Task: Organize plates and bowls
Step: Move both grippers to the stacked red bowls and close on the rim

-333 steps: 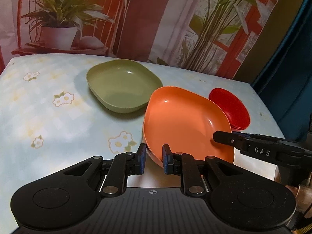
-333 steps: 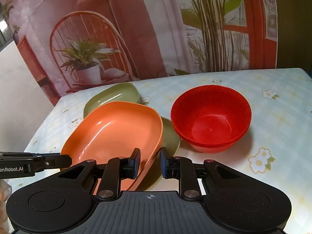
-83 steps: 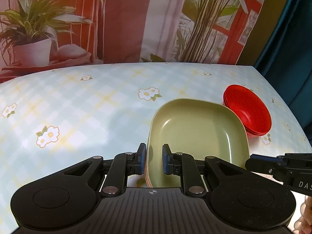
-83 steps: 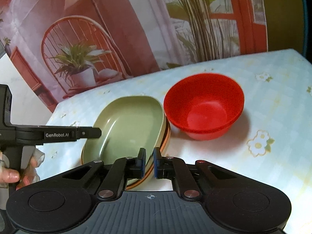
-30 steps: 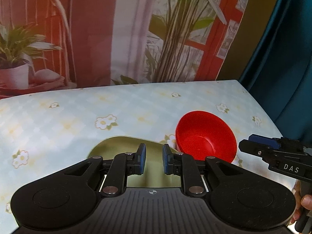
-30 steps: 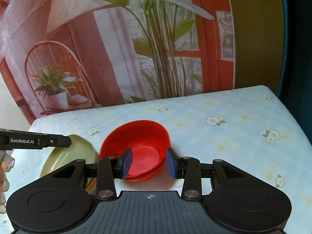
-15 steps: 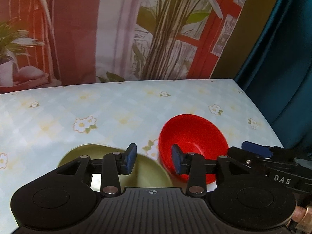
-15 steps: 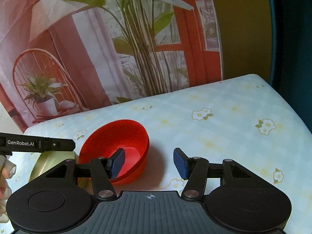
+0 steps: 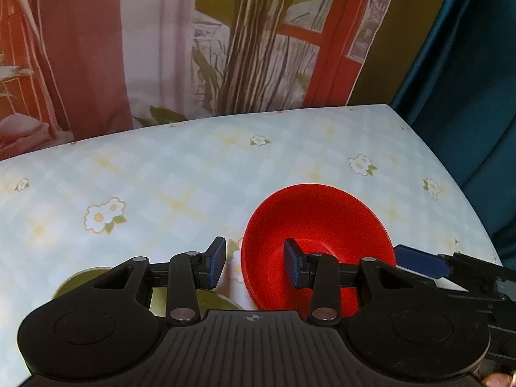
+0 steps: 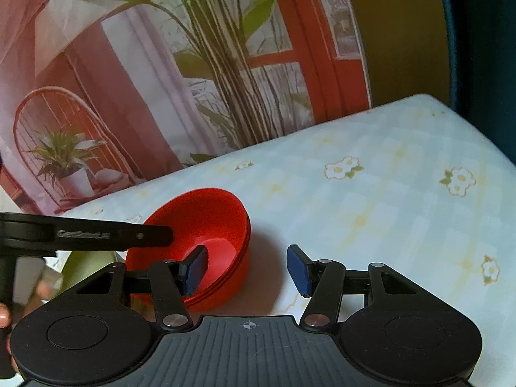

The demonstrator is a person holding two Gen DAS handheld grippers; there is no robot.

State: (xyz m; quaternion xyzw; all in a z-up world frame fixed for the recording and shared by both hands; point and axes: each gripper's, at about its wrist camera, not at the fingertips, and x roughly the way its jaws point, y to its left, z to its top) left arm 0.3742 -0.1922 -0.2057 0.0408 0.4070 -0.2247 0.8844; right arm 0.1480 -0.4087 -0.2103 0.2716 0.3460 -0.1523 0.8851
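The stack of glossy red plastic bowls (image 9: 317,222) sits on the counter (image 9: 161,174), which is covered in a pale blue checked cloth printed with white flowers. It lies toward the counter's right half in the left wrist view, with bare cloth behind it and to both sides.

The left claw (image 9: 254,262) hangs over the near left rim of the red bowls with its blue-padded fingers spread apart. Its right finger stands over the inside of the top bowl, its left finger outside over the cloth, so the near rim lies in the gap between them. Neither pad presses on the rim, and the claw grips nothing. Its jaws have just been opening.

The right claw (image 10: 246,269) is also spread wide and empty. In the right wrist view its left finger reaches over the hollow of the top bowl (image 10: 206,225), while its right finger stands well outside the stack over the cloth. The bowls' right wall lies between the two pads without touching either. These jaws too have just been opening.

The two claws approach the stack from opposite sides. The left claw's black body crosses the left of the right wrist view, its tip at the bowls' far left rim.

A pale olive-green rounded plastic plate (image 9: 213,300) lies on the counter just left of the bowls, mostly hidden under the left claw's body. A person's fingers (image 10: 38,285) show at the left edge of the right wrist view.
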